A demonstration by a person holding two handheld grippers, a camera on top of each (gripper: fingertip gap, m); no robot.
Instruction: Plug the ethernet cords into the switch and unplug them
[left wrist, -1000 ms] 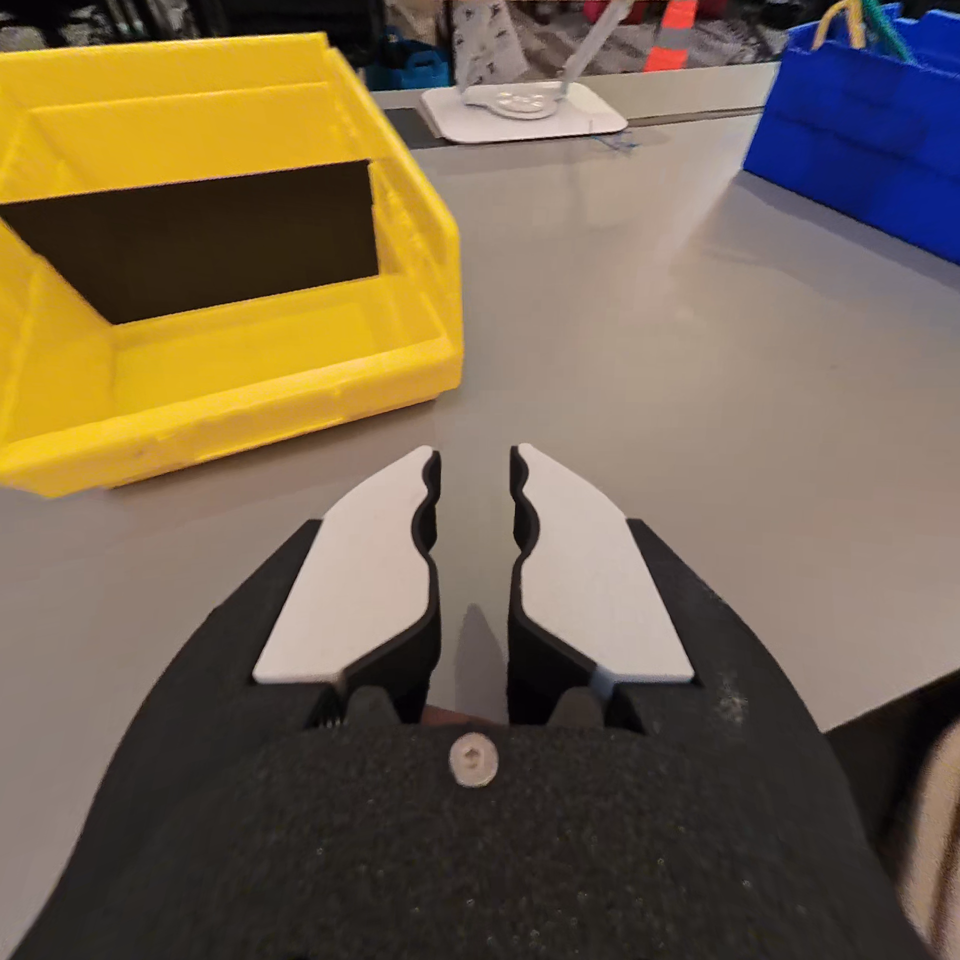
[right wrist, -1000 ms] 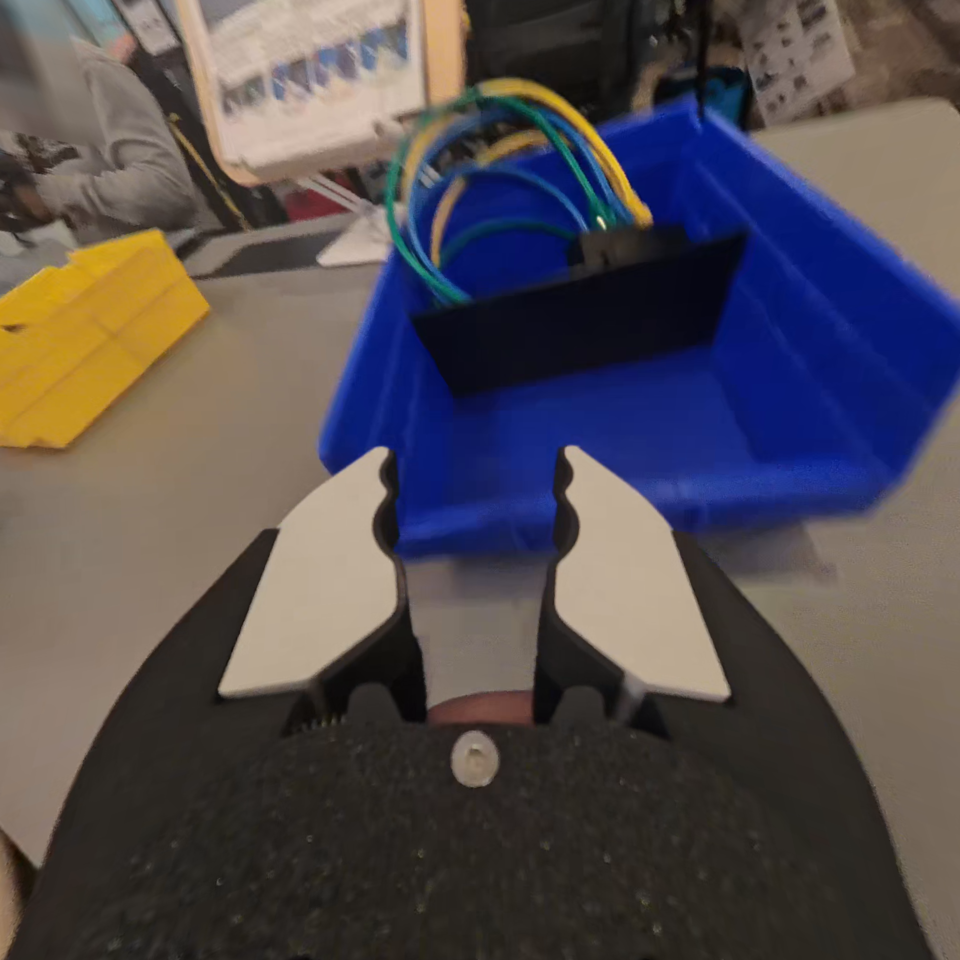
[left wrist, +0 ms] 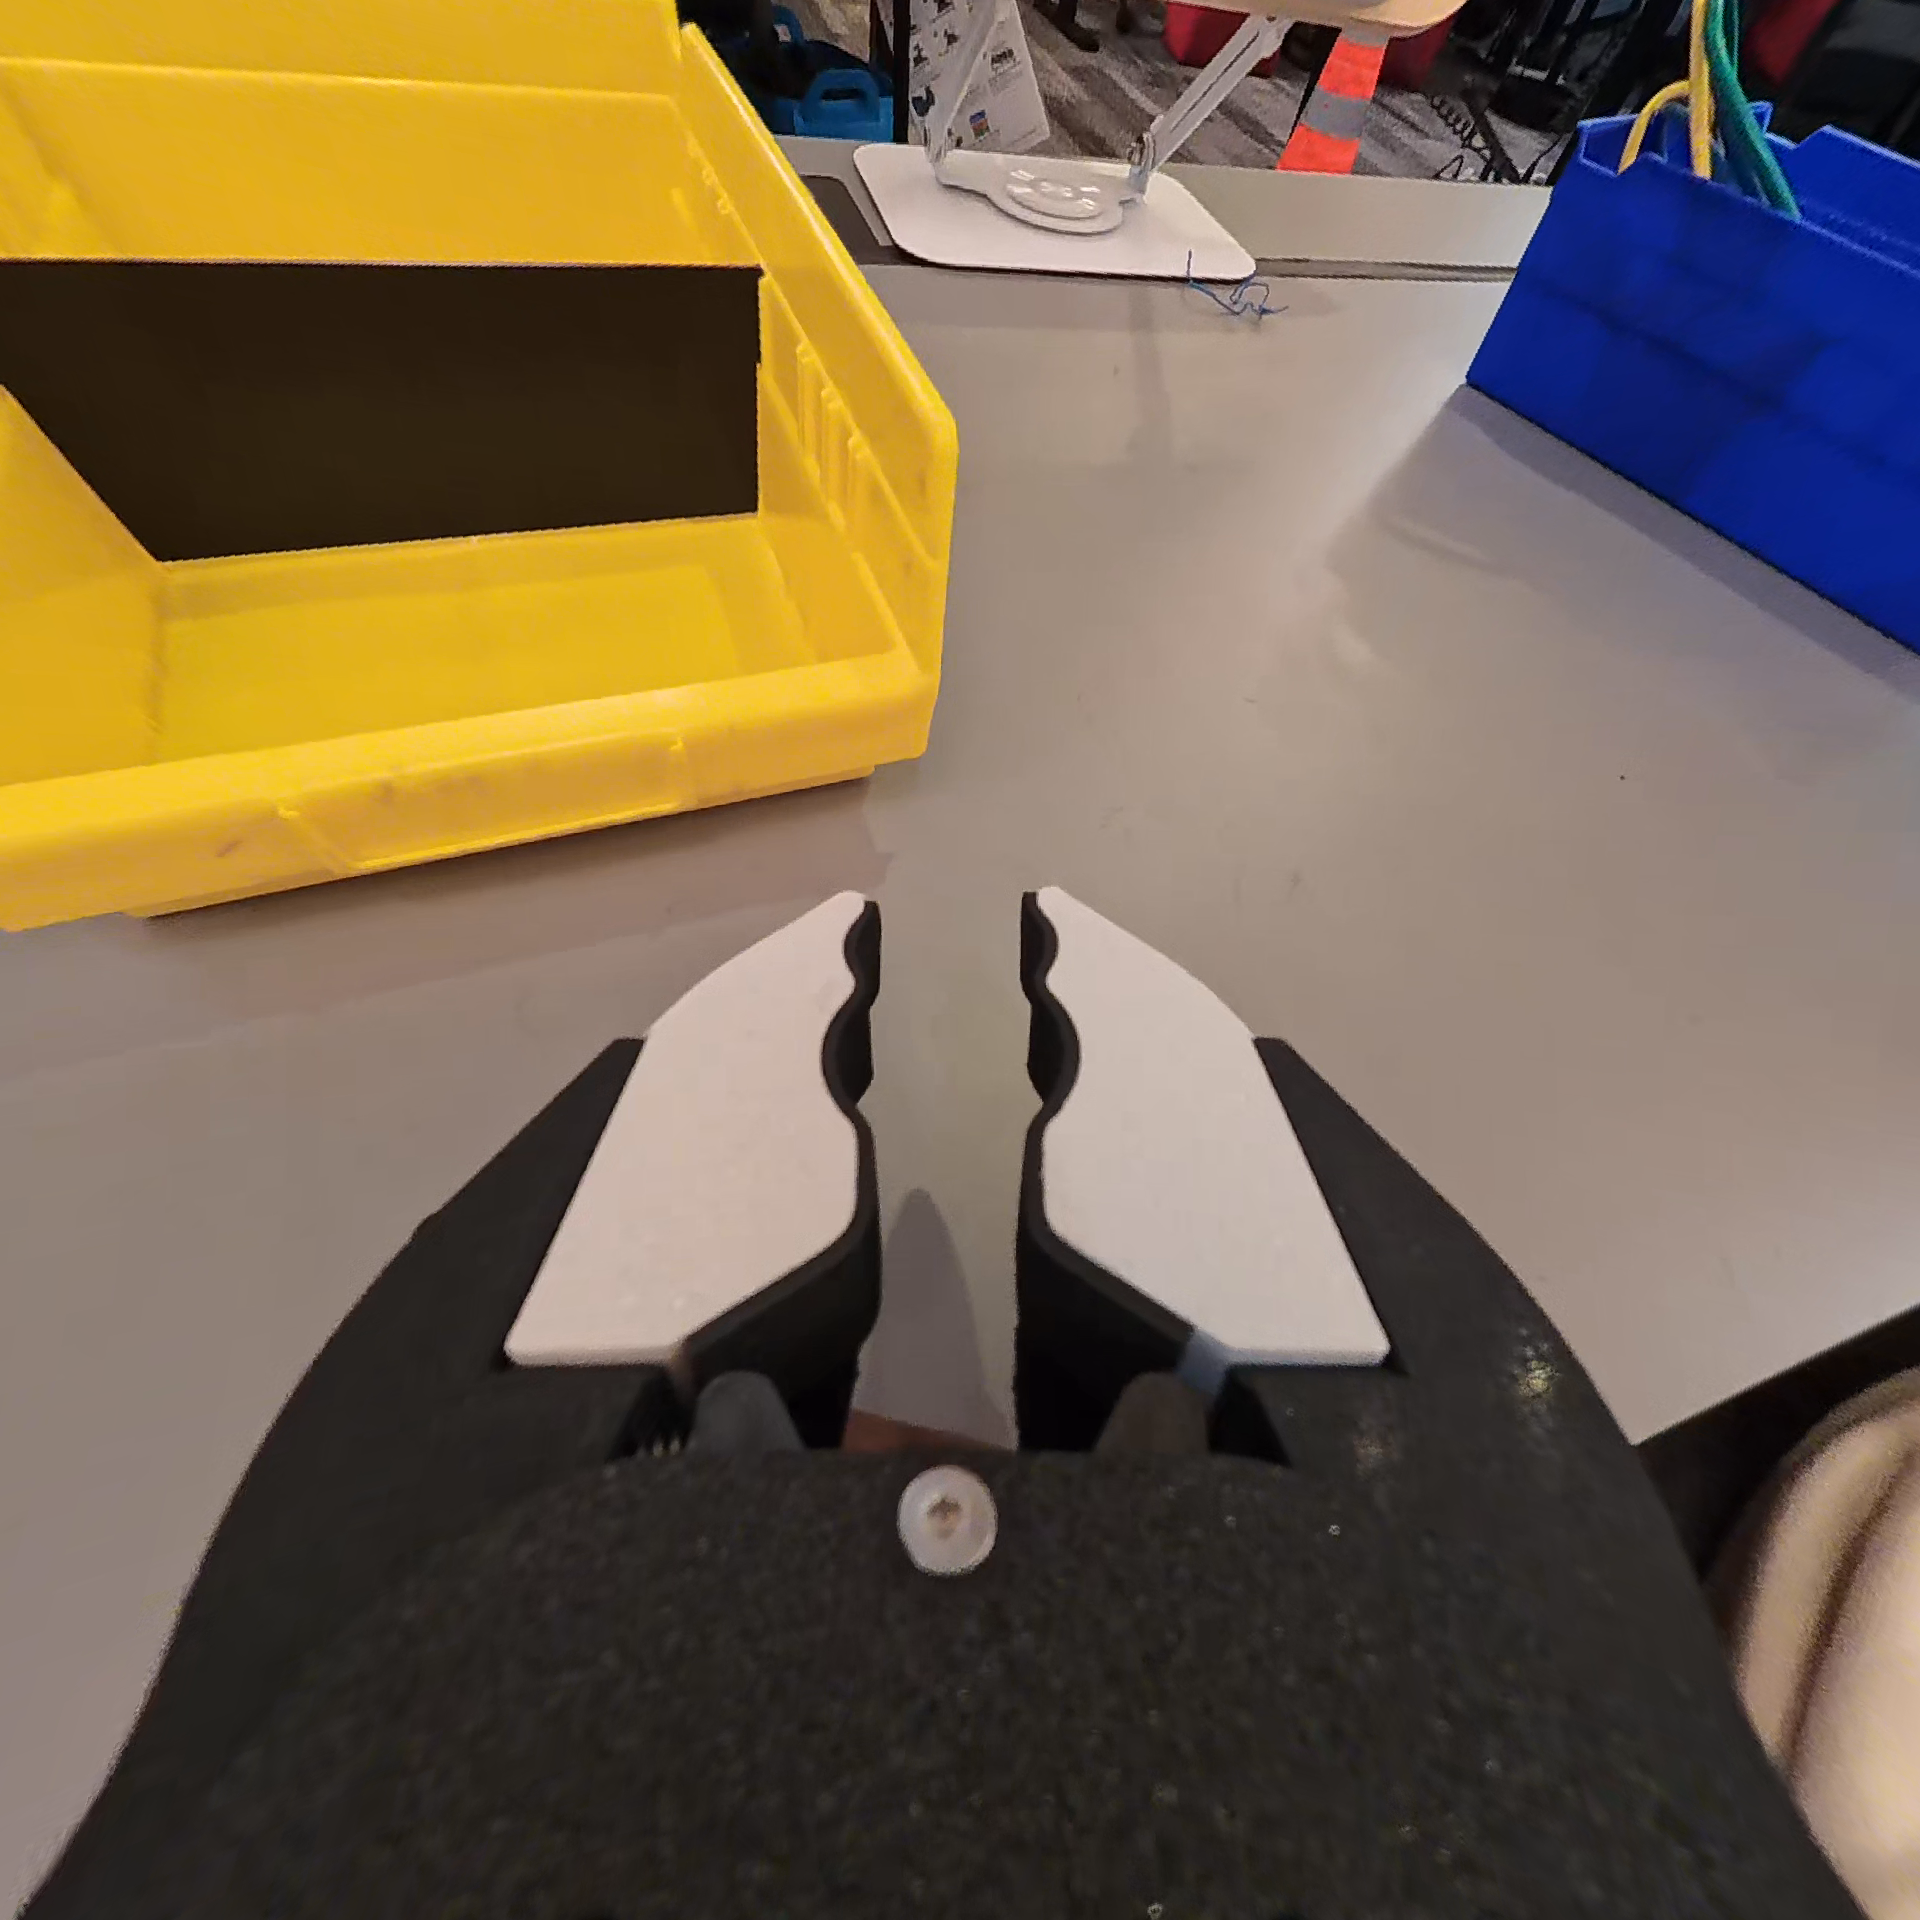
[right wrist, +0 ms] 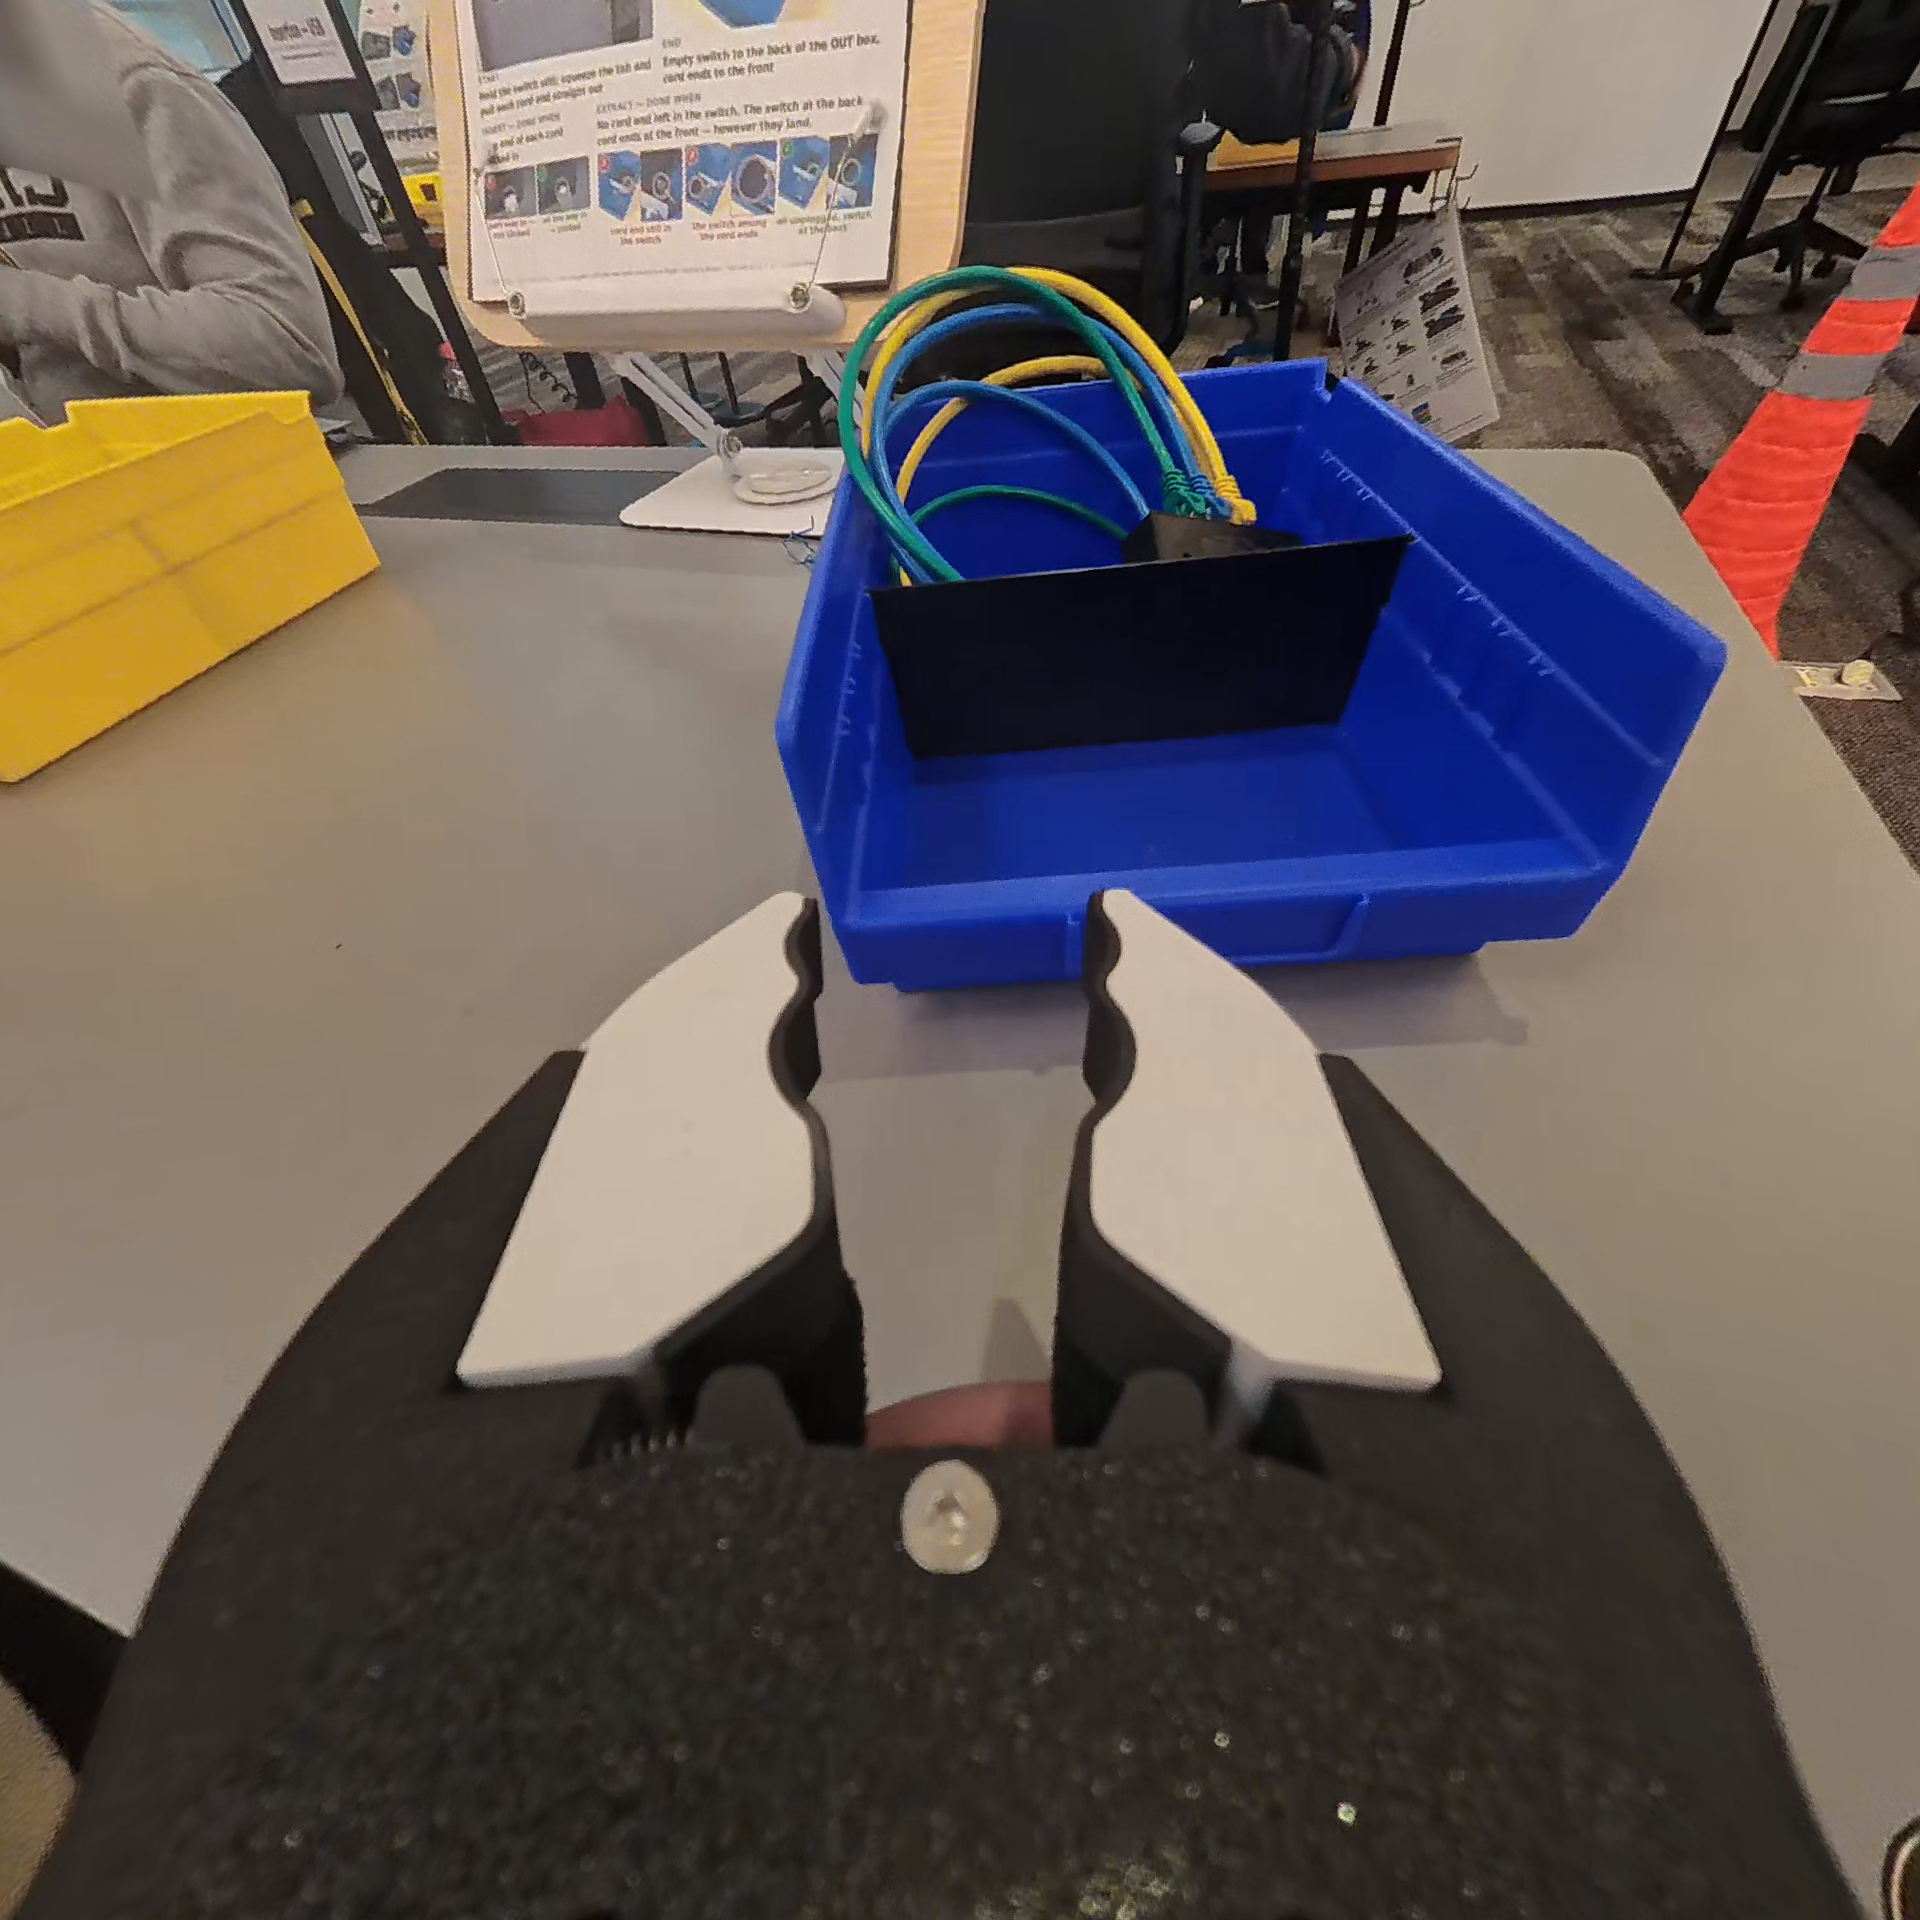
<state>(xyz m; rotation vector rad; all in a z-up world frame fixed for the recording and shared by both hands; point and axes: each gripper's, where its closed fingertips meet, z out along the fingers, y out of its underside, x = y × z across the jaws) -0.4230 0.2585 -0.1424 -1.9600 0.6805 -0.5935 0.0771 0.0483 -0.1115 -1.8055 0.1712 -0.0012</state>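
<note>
A blue bin (right wrist: 1226,883) stands on the grey table (right wrist: 468,831). A black divider (right wrist: 1132,644) splits it. Behind the divider, several green, blue and yellow ethernet cords (right wrist: 997,364) loop up and run into a black switch (right wrist: 1195,540), mostly hidden. The bin's front compartment holds nothing. My right gripper (right wrist: 951,914) is open and empty, just short of the bin's front wall. My left gripper (left wrist: 951,909) is open and empty over bare table, right of a yellow bin (left wrist: 468,727). The blue bin (left wrist: 1714,364) also shows at the left wrist view's far right.
The yellow bin (right wrist: 156,561) has a black divider (left wrist: 416,405) and nothing visible in it. A white stand base (left wrist: 1060,218) with an instruction board (right wrist: 686,156) sits at the table's far edge. A person in a grey sweatshirt (right wrist: 145,239) sits beyond it. An orange cone (right wrist: 1808,416) stands on the floor to the right.
The right wrist view has steadied and pulled back a little from the blue bin, which now sits more to the right. The left gripper has barely moved. Both stay open.
</note>
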